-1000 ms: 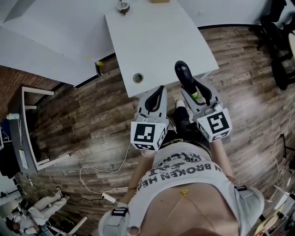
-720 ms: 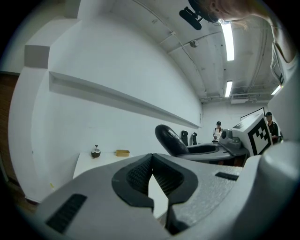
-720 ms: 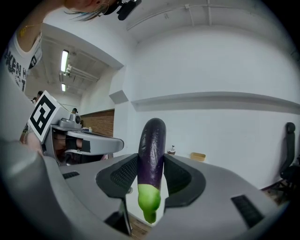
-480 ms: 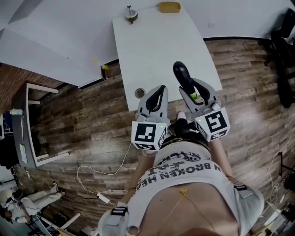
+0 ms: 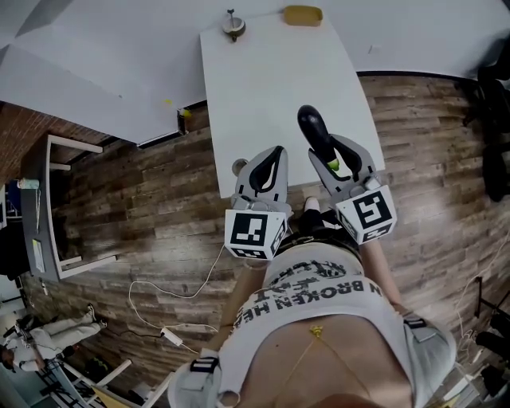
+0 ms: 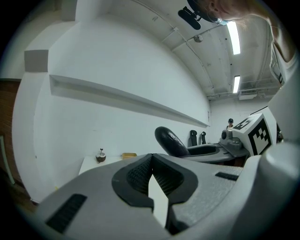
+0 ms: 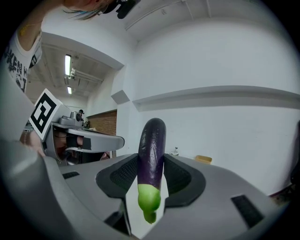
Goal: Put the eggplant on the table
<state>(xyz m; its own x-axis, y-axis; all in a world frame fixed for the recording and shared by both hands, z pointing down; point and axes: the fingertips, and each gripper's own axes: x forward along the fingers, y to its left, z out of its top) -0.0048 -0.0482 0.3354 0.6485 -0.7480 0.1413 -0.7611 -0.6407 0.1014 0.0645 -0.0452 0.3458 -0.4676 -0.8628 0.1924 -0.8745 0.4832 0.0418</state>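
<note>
A dark purple eggplant [image 5: 316,130] with a green stem end [image 7: 149,199] is clamped between the pads of my right gripper [image 5: 335,153]. It points forward over the near end of the white table [image 5: 271,80] and hangs above the top. In the right gripper view the eggplant [image 7: 152,145] stands upright between the jaws. My left gripper [image 5: 269,159] hovers beside it over the table's near edge, its tips together and nothing held. From the left gripper view the eggplant [image 6: 171,141] shows at the right, sticking out of the other gripper.
At the table's far end sit a small round brown object with a stem [image 5: 233,28] and a yellow item [image 5: 303,14]. A round hole [image 5: 238,166] marks the near edge. A white frame [image 5: 64,207] stands left, a cable [image 5: 175,287] lies on the wooden floor, and dark chairs [image 5: 494,119] stand right.
The table has slid nearer in the head view. Both grippers have gone forward together from its near edge to over its top. The eggplant is still held.
</note>
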